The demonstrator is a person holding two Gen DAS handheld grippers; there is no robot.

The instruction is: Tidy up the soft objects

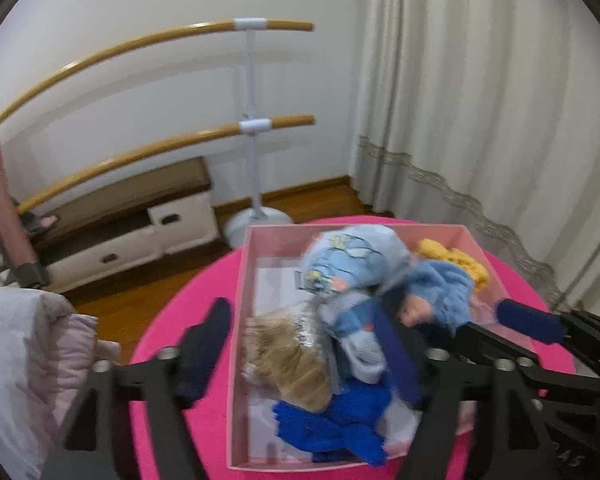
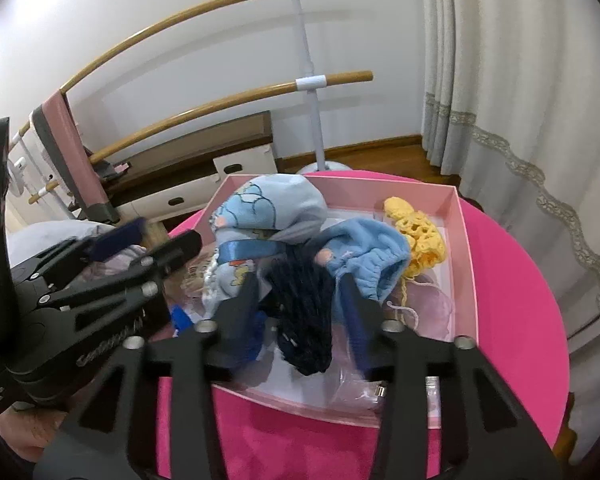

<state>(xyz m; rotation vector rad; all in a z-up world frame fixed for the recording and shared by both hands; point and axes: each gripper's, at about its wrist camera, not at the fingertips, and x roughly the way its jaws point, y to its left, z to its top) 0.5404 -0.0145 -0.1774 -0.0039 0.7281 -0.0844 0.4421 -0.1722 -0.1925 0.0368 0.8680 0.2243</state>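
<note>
Nearest in the right wrist view, the right gripper (image 2: 300,300) reaches over the near rim of one pink box (image 2: 466,248); its jaws stand apart on either side of a dark navy knit piece (image 2: 304,312), and whether they press it cannot be told. In the left wrist view the left gripper (image 1: 300,344) hangs over the same box (image 1: 242,280) with its jaws spread wide and holding nothing, one finger outside the box's left wall, the other over the pile.

The box sits on one round pink table (image 2: 520,272) and holds a heap of soft things: one royal blue knit (image 1: 340,420) and one tan furry piece (image 1: 292,356) nearest the left gripper, then one light blue fleece hat (image 2: 364,256), one pale blue printed cloth (image 2: 268,208) on top of the heap, and one yellow crocheted piece (image 2: 416,232) by the far right wall.

Beyond the table stand two wooden bars (image 1: 148,44) on a white stand, a low cabinet and a pale curtain (image 1: 480,100).
</note>
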